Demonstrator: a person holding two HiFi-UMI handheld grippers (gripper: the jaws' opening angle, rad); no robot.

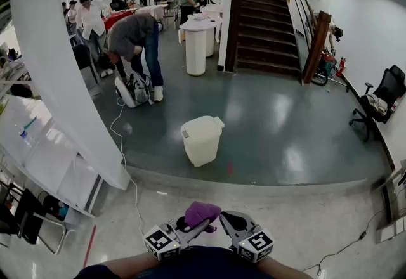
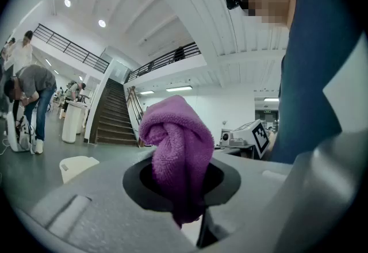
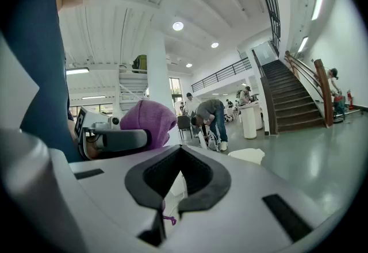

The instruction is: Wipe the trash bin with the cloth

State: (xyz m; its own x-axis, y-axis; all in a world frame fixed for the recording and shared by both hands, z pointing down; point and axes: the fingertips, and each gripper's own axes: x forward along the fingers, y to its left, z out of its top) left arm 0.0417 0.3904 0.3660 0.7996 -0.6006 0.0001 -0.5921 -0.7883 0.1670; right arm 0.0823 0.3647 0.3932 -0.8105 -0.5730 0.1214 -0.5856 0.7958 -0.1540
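Column (image 1: 44, 49): is rising at the left side of the floor.
Bending person (image 1: 136, 37): is stooping over a bag on the dark floor, beyond the column.
Left gripper (image 1: 198, 227): is hovering close to the person's body at the near edge, its jaws pinching a bunched cloth.
Cloth (image 1: 202, 213): purple, is sticking up out of the left gripper's jaws in a rounded wad.
Trash bin (image 1: 202, 140): cream, lid on, is standing upright on the dark floor near the step edge, well apart from both grippers.
Right gripper (image 1: 223, 219): is sitting just beside the left one, jaws drawn together with nothing between them.
Staircase (image 1: 263, 18): is climbing away at the far side.
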